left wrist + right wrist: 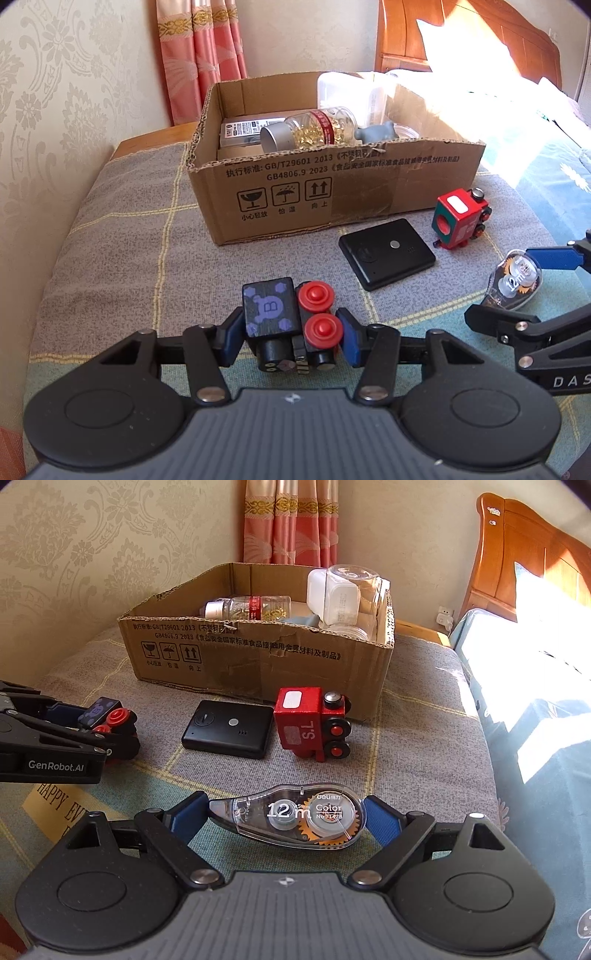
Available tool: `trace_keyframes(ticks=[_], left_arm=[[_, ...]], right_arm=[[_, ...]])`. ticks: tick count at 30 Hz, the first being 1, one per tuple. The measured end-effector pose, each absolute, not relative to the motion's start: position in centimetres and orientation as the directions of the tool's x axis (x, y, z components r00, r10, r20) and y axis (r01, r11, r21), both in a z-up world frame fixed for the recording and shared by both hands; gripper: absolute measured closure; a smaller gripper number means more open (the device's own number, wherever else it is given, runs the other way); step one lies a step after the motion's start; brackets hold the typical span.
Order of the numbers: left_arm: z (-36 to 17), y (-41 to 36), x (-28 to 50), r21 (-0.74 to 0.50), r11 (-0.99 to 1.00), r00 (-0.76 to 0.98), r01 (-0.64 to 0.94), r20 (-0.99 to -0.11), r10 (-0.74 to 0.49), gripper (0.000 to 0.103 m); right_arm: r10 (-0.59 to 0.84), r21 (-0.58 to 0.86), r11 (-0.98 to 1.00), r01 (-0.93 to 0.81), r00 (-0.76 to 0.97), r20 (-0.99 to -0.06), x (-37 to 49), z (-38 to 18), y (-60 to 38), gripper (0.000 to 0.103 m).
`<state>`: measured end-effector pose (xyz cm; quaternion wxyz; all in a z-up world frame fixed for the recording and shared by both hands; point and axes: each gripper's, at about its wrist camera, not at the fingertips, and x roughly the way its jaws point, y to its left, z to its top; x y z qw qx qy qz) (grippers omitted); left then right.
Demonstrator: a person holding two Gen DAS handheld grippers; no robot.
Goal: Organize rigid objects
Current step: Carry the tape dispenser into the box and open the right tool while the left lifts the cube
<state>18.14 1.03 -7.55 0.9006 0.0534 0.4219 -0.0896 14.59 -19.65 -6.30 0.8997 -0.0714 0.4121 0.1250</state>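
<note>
Cardboard box (295, 192) sits far on the grey checked bed cover (122, 258), a capsule bottle (310, 127) lying inside it. Near its front: black flat device (386, 253), with the red toy train (461, 219) to its right. My left tongs (291, 334) clamp the black toy train (288, 321). My right tongs (286, 821) grip the clear correction tape (291, 819), near right.
</note>
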Motion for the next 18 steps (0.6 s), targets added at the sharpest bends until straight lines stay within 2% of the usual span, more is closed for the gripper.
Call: trace_keyframes(ticks=[9,18], left_arm=[[-5.9,1.9,17.8,0.023,0.977,0.623,0.212,-0.773,-0.117,0.052],[-4.2,3.4,18.2,0.051,0.982,0.662,0.18,-0.745,-0.082,0.052]], right_arm=[[0.237,-0.025,0.936,-0.351,0.68,-0.694,15.7,-1.9,-19.4,0.01],[0.303,-0.047,0.906,-0.42,0.721,-0.623,20.6,1.2,-16.4,0.01]])
